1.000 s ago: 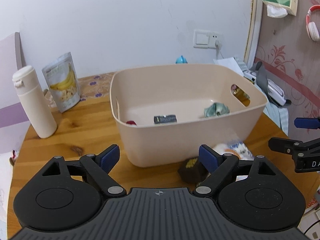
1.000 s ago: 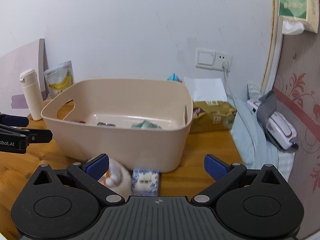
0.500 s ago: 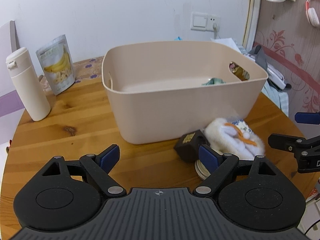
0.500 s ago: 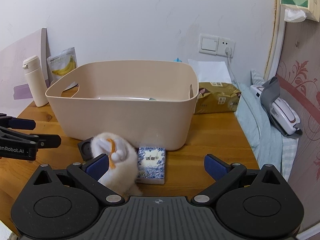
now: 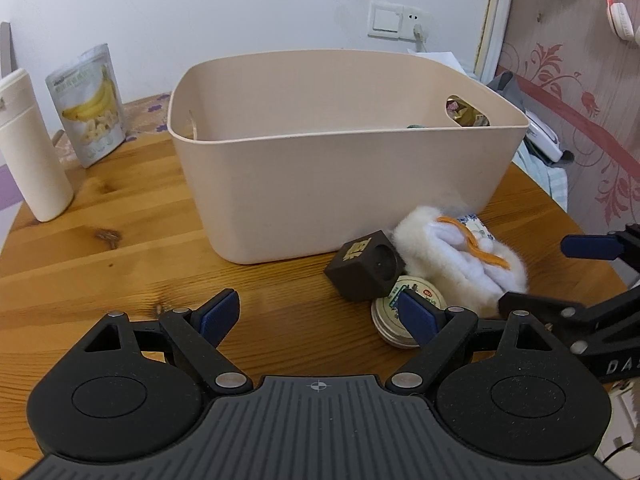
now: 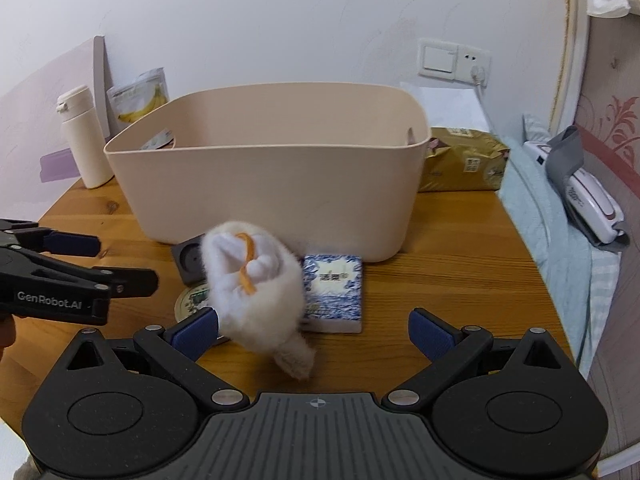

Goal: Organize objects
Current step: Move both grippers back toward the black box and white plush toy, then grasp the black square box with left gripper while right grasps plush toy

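Note:
A beige plastic bin (image 5: 344, 184) stands on the round wooden table (image 5: 120, 248); it also shows in the right wrist view (image 6: 272, 188). In front of it lie a white fluffy toy with an orange loop (image 6: 256, 292) (image 5: 460, 256), a dark brown cube (image 5: 364, 266) (image 6: 190, 260), a round tin (image 5: 400, 312) (image 6: 194, 300) and a blue patterned tissue pack (image 6: 334, 294). My left gripper (image 5: 320, 316) is open and empty, low over the table, its right finger in front of the tin. My right gripper (image 6: 314, 330) is open and empty, just before the toy.
A white bottle (image 5: 30, 148) and a banana-chip pouch (image 5: 90, 108) stand at the back left. A gold packet (image 6: 464, 164) lies right of the bin. A bed with a white device (image 6: 592, 200) is beyond the table's right edge.
Both grippers have pulled back and dropped lower. The bin's inside has gone out of view and the toy, cube, tin and tissue pack in front of it have come into view.

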`<state>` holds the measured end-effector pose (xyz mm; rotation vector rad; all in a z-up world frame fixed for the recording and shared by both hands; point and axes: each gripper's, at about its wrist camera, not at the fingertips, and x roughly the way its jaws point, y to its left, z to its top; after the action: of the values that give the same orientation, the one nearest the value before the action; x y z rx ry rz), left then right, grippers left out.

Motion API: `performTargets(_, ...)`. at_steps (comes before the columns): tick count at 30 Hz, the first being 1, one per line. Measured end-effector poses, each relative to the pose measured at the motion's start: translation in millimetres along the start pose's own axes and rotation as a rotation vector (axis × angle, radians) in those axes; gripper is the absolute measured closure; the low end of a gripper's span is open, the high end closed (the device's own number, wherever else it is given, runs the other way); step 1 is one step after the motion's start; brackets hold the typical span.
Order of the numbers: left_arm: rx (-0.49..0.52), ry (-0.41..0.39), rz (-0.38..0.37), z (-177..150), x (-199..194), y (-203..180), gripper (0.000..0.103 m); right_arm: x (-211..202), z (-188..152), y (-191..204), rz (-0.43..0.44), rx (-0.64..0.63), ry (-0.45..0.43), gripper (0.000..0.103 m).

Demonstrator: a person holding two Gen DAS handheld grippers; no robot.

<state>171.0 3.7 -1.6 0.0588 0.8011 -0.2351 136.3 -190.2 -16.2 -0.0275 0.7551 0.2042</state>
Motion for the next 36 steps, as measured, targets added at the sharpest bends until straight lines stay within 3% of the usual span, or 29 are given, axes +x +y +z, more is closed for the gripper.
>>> performTargets(8,-0.027,0.009,-0.025,5,13,2,0.015,17,1,12,0.015,-0.032,0.030,0.001)
performTargets(24,-0.100,0.041,-0.106,18,51,16,0.016,47,8,11,0.000,-0.041,0.083,0.019)
performTargets(29,-0.098,0.049,-0.134,18,59,17,0.030,51,8,11,-0.007,-0.053,0.091,0.020)
performTargets(33,-0.116,0.052,-0.173,20,59,17,0.049,52,9,10,-0.009,-0.048,0.092,0.031)
performTargets(36,-0.104,0.055,-0.165,20,58,15,0.050,52,9,8,-0.009,-0.050,0.095,0.036)
